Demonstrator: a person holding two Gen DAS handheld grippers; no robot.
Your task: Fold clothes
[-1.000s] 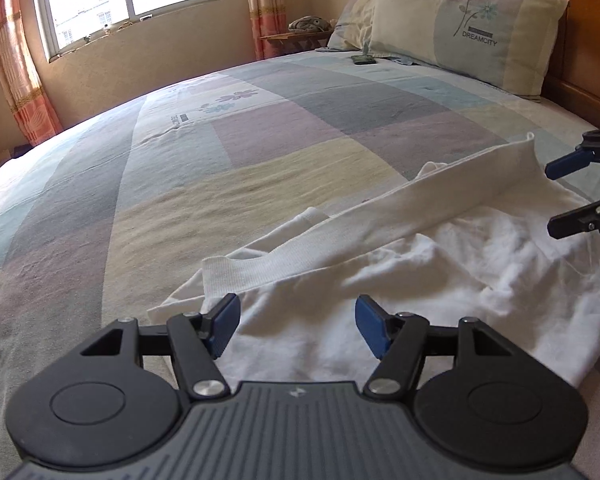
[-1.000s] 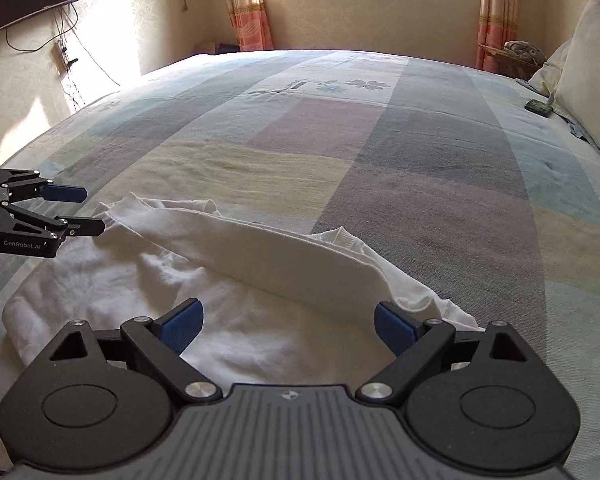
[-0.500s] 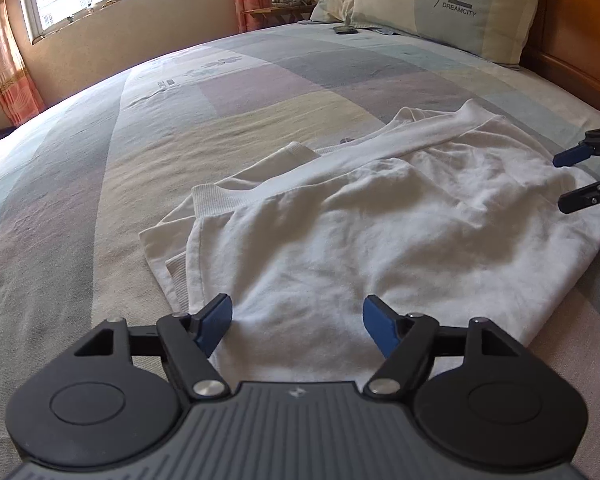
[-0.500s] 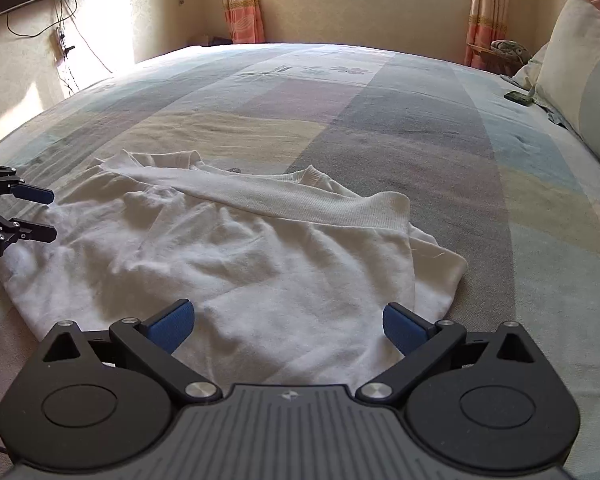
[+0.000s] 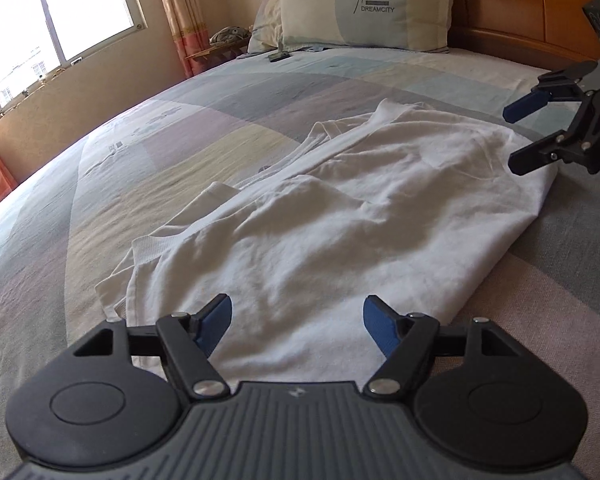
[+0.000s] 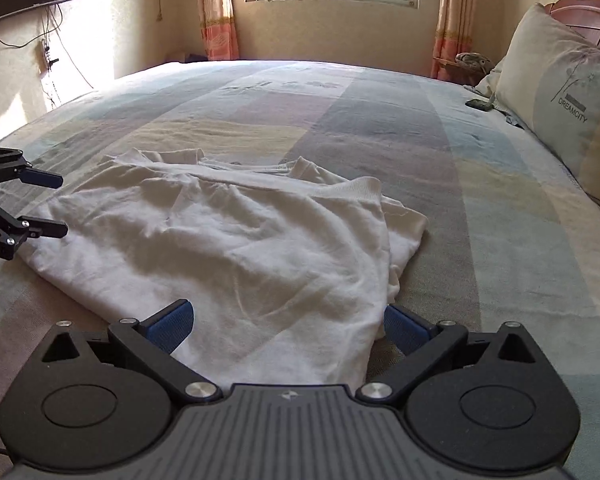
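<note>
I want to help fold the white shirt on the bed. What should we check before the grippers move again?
1. Left gripper open and holding nothing: ok.
2. Right gripper open and holding nothing: ok.
3. White shirt lying on the bedspread, folded over once: ok.
4. Shirt smooth: not ok, wrinkles and a bunched ribbed edge.
5. Folded edges lined up: not ok, a lower layer sticks out at one end.
6. Small dark object near the pillow away from the shirt: ok.

bedspread [image 6: 380,120] beyond the white shirt [image 6: 240,240] lies open; pillow [image 6: 560,120] borders its right.
</note>
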